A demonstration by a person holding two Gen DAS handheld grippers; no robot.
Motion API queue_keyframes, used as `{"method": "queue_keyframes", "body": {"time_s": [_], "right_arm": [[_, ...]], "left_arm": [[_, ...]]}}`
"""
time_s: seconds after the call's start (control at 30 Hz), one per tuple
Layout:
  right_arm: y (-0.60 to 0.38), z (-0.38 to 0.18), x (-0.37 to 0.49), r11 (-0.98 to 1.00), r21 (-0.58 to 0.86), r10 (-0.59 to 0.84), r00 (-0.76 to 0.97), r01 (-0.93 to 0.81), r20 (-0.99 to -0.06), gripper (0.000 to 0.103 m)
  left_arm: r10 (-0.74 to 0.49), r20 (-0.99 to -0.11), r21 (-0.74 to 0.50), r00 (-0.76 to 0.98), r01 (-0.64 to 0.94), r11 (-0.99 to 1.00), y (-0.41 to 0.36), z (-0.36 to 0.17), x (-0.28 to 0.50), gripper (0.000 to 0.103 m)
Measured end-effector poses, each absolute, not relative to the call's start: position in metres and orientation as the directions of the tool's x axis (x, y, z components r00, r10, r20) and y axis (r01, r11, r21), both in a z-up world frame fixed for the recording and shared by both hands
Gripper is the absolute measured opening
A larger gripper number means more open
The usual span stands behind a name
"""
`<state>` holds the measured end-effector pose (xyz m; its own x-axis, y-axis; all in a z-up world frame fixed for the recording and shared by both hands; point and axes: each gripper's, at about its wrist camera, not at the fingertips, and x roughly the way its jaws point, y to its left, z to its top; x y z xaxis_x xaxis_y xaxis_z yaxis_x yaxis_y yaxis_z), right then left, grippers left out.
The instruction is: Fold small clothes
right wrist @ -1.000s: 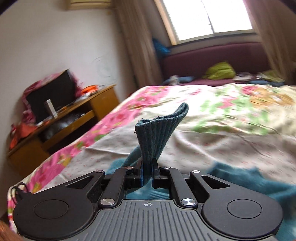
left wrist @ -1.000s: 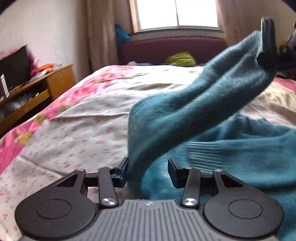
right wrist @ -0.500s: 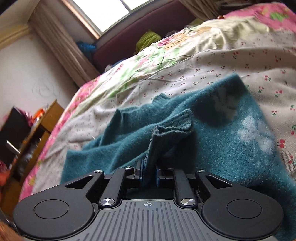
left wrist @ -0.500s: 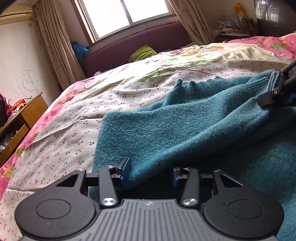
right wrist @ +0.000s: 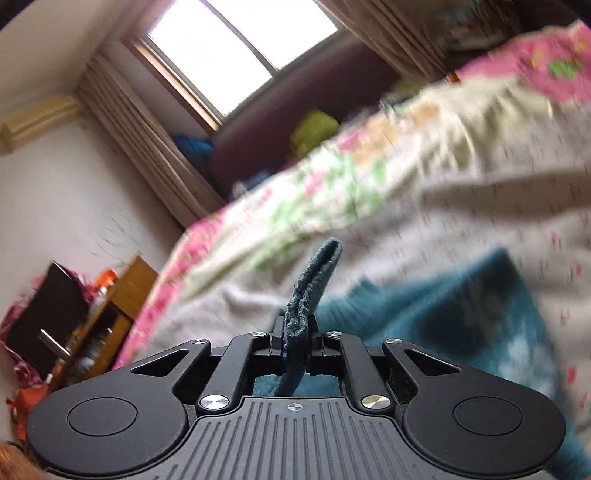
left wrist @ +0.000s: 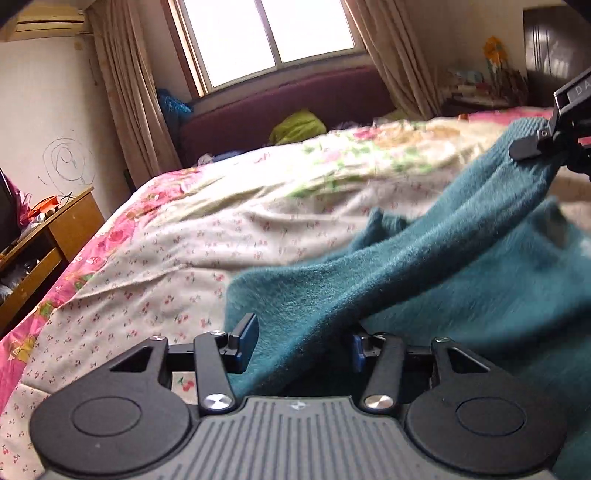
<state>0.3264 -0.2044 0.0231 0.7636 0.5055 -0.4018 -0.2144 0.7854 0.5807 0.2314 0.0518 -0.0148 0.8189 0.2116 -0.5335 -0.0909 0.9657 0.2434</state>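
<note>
So the left claw [left wrist: 299,341] sat low over the bed [left wrist: 177,258], tipped a bit downward. Its jaws had just been opening, with a fold of the teal sweater [left wrist: 461,280] lying loose between them, not pinched. The right claw [right wrist: 295,334] was rolled to one side and clenched on the sweater's ribbed cuff [right wrist: 314,284], jaws having just been closing on it. It held that sleeve up off the sweater, which was spread on the bed. Farther back, a window [left wrist: 266,33].
</note>
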Motion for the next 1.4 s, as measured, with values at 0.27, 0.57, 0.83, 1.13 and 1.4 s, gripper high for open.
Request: {"method": "queue_keyframes", "body": {"time_s": [0.27, 0.57, 0.83, 1.13, 1.4], "right_arm": [[-0.232, -0.059, 0.344, 0.896, 0.445, 0.321, 0.689, 0.002, -0.650, 0.009], [-0.236, -0.047, 0.330, 0.896, 0.443, 0.316, 0.738, -0.026, -0.596, 0.009], [-0.239, -0.051, 0.330, 0.894, 0.449, 0.322, 0.706, -0.008, -0.630, 0.012], [-0.223, -0.038, 0.338, 0.937, 0.347, 0.252, 0.737, -0.024, -0.627, 0.009], [-0.230, -0.053, 0.338, 0.928, 0.372, 0.259, 0.704, 0.009, -0.662, 0.010]], "left_arm": [[0.188, -0.597, 0.347, 0.780, 0.040, 0.937, 0.012, -0.061, 0.236, 0.063], [0.122, -0.598, 0.214, 0.792, 0.012, 0.977, 0.042, -0.030, 0.215, 0.065], [0.120, -0.644, 0.126, 0.756, -0.050, 0.991, 0.078, -0.037, 0.202, 0.073], [0.067, -0.537, 0.038, 0.841, -0.055, 0.998, 0.081, -0.007, 0.202, 0.078], [0.126, -0.645, 0.131, 0.754, -0.054, 0.990, 0.077, -0.053, 0.216, 0.080]]}}
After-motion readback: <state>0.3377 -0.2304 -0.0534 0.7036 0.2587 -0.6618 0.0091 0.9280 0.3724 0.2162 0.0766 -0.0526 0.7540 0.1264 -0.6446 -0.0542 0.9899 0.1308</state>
